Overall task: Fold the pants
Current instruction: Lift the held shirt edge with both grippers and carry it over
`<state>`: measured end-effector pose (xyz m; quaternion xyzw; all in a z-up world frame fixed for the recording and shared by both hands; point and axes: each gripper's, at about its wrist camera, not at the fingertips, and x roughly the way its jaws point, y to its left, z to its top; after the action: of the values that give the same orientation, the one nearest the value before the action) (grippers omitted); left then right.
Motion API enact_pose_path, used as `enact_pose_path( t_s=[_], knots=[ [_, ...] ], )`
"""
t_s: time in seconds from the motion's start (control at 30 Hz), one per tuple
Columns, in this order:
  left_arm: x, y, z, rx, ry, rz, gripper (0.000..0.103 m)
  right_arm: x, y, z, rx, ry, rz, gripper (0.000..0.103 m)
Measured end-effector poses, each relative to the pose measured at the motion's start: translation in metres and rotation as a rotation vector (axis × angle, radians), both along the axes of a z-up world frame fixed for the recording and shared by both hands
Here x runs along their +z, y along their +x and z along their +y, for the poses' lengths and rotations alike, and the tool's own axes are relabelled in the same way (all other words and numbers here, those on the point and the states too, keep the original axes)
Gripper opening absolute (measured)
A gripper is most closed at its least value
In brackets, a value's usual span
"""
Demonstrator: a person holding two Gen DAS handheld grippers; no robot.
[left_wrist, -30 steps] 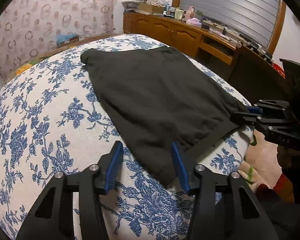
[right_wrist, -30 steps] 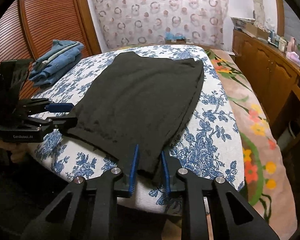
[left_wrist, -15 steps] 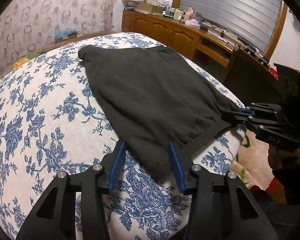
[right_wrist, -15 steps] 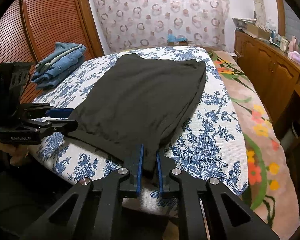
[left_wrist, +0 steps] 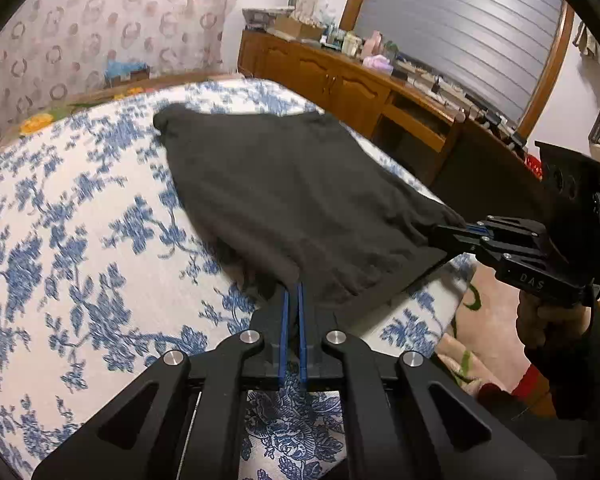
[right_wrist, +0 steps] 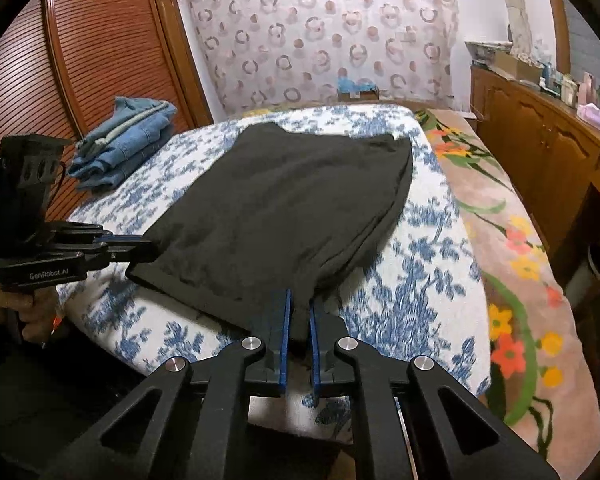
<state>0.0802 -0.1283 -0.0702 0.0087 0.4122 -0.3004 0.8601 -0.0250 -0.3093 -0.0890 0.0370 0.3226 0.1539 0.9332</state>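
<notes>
Black pants (left_wrist: pixel 300 200) lie flat on a blue-flowered bed (left_wrist: pixel 80 220), with the hem at the near edge. My left gripper (left_wrist: pixel 293 288) has its jaws closing tight on the hem's left corner, blue pads pressed on the cloth. In the same view my right gripper (left_wrist: pixel 440 236) pinches the hem's other corner. In the right wrist view the pants (right_wrist: pixel 284 208) run away from me. The right gripper (right_wrist: pixel 299 300) is closing on a bunch of fabric there. At the left of that view the left gripper (right_wrist: pixel 148 250) clamps its corner.
Folded blue jeans (right_wrist: pixel 124 144) sit at the bed's far left by a slatted wooden wardrobe (right_wrist: pixel 80 60). A cluttered wooden cabinet (left_wrist: pixel 340 80) runs along the right wall. A flowered blanket (right_wrist: pixel 512 280) covers the bed's right edge. A hand (left_wrist: pixel 548 320) holds the right gripper.
The left gripper's jaws, open around the hem corner before, have shut on it. The right gripper's jaws narrowed further on their corner. The hem between them now looks pulled taut.
</notes>
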Motion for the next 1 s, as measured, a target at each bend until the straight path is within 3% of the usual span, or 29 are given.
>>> enact_pose_path(
  t_s=[0.7, 1.0],
  knots=[
    [0.131, 0.006, 0.037, 0.088, -0.110, -0.304, 0.004, 0.132, 0.017, 0.027, 0.070, -0.030, -0.309, 0.007],
    [0.162, 0.056, 0.063, 0.162, -0.116, -0.358, 0.004, 0.152, 0.080, 0.050, 0.111, -0.054, -0.366, 0.007]
  ],
)
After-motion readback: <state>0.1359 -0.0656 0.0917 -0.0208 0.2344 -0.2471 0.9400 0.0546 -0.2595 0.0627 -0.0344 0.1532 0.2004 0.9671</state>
